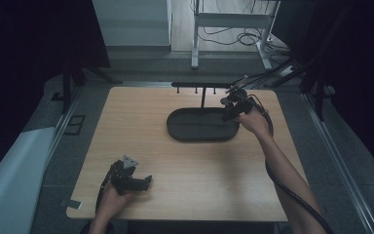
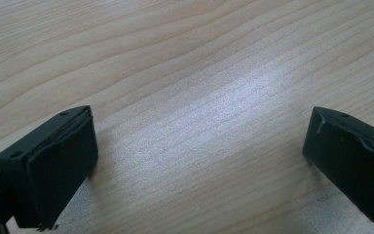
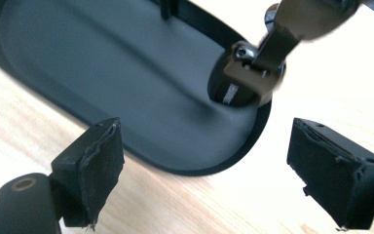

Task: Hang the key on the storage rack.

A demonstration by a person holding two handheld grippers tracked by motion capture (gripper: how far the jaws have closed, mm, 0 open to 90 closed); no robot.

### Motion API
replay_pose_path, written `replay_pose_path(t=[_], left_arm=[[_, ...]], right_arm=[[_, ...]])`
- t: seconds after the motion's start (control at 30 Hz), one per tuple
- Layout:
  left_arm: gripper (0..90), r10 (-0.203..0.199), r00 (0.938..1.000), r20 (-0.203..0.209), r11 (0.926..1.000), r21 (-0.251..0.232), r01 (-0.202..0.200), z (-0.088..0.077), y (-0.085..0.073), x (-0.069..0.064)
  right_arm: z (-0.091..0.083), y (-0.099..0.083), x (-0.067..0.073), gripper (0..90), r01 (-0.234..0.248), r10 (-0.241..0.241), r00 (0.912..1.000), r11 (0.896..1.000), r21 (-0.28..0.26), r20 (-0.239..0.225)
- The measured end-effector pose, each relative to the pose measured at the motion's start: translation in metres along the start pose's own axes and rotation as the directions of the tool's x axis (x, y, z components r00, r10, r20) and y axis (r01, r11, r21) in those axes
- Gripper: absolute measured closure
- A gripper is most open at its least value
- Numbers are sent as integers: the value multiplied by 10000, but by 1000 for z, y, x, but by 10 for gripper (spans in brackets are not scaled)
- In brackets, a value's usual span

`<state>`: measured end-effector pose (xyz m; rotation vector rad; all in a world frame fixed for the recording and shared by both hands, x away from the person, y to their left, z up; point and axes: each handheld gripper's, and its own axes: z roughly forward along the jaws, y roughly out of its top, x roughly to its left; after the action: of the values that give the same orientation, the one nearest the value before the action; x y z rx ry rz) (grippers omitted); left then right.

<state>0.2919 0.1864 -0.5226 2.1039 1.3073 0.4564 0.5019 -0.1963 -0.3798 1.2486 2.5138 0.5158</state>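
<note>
Brown leather watch strap (image 3: 277, 36) with a metal buckle hangs over the dark oval tray (image 3: 102, 63), beyond the wide-open right gripper (image 3: 204, 161); left gripper (image 2: 199, 165) gapes over bare wooden table (image 2: 185, 73).

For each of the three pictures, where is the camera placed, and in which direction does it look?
High view: above the person's side, looking forward and down on the wooden table; both forearms, left gripper and right gripper show.
Left gripper view: on the left gripper, facing bare tabletop; open jaws.
Right gripper view: on the right gripper, facing the dark oval tray; open jaws.
Shared: the high and right gripper views both show the tray.
</note>
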Motion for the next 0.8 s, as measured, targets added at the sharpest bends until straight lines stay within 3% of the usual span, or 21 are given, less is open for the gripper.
replay_pose_path(t=[0.17,0.3,0.63,0.8], left_arm=[[0,-3,10000,3,10000,2,3,0,0,0],[0,11,10000,4,10000,17,-11,0,0,0],[0,-25,10000,-7,10000,10,25,0,0,0],[0,-22,10000,-8,10000,15,22,0,0,0]], right_arm=[[-4,-9,2,97,112,-114,9997,9999,-92,-224],[-8,-21,6,3,188,-194,9992,9996,-195,-336],[-21,-44,6,0,405,-450,9955,9977,-544,-835],[-28,-58,6,0,587,-632,9951,9965,-595,-756]])
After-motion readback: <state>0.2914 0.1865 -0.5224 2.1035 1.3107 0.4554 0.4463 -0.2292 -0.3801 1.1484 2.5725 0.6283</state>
